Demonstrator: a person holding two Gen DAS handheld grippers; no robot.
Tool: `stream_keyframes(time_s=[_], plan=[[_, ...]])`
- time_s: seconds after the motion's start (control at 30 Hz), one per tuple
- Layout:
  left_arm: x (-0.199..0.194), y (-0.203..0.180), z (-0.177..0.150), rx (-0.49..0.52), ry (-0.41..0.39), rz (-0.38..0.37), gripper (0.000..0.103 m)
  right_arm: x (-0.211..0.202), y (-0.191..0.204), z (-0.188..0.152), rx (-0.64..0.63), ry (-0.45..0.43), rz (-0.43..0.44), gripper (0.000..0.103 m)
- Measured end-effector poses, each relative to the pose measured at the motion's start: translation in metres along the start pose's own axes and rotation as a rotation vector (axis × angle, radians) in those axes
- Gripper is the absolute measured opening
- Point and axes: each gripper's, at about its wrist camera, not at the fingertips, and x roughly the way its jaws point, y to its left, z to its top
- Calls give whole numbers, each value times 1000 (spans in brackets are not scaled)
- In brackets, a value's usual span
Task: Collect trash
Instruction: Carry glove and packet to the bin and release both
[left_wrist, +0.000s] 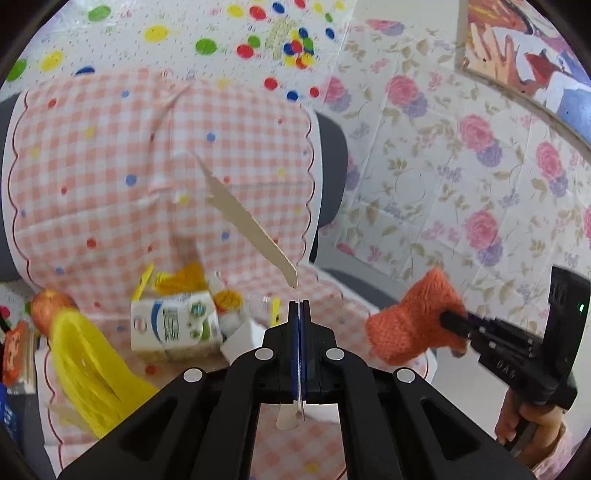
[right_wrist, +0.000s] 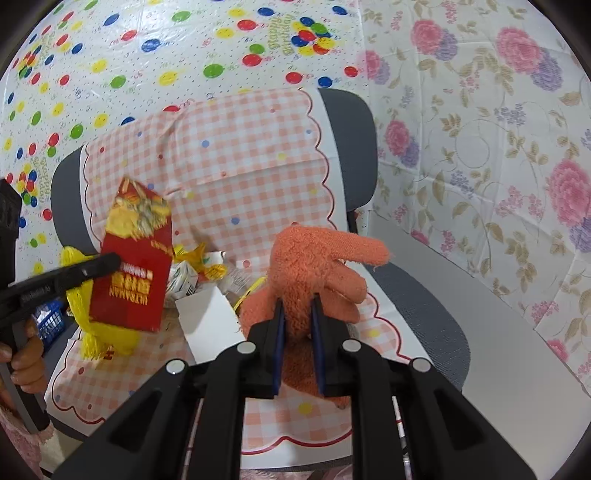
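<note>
Left gripper (left_wrist: 299, 306): clamping the red packet (right_wrist: 135, 258) edge-on, long axis running away to upper left.
Right gripper (right_wrist: 297, 306): squeezing the orange glove (right_wrist: 310, 266) mid-frame.
Remaining trash: milk carton (left_wrist: 173, 325) lying lower left, nearer left gripper.

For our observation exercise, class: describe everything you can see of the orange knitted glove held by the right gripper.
The orange knitted glove looks woolly and fuzzy, with loose fibres at one fingertip. It is lifted above the pink checked cloth on the grey chair, its cuff end pinched between the right gripper's blue-padded fingers. One glove finger points right; the others curl. Nothing else visibly touches it.
</note>
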Motion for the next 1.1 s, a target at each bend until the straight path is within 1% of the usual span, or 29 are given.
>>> stream_keyframes(time_s=[0.1, 0.17, 0.27, 0.37, 0.43, 0.5, 0.63, 0.67, 0.77, 0.97, 1.1], plan=[[-11, -13, 22, 35, -46, 17, 0, -9, -5, 3, 3, -20, -9, 13], [-15, -31, 29, 87, -41, 60, 1, -18, -10, 4, 7, -36, -22, 13], [-10, -56, 21, 131, -19, 68, 1, -33, -19, 3, 8, -51, -53, 13], [-6, -79, -3, 146, 11, 32, 1, -53, -29, -6, 11, -48, -95, 13], [-3, -93, -24, 146, 40, -13, 1, -67, -38, -17, 18, -33, -122, 13], [-2, -106, -40, 159, 55, -41, 1, -78, -43, -28, 21, -20, -150, 13], [-3, -138, -78, 208, 95, -114, 1, -109, -57, -59, 47, 11, -219, 13], [-4, -148, -92, 224, 112, -144, 1, -116, -60, -66, 53, 17, -232, 13], [-4, -168, -118, 244, 158, -206, 1, -134, -65, -89, 70, 45, -269, 13], [5, -199, -161, 298, 242, -284, 1, -159, -73, -129, 113, 99, -317, 14], [15, -214, -181, 331, 285, -301, 1, -163, -83, -151, 156, 140, -331, 14]])
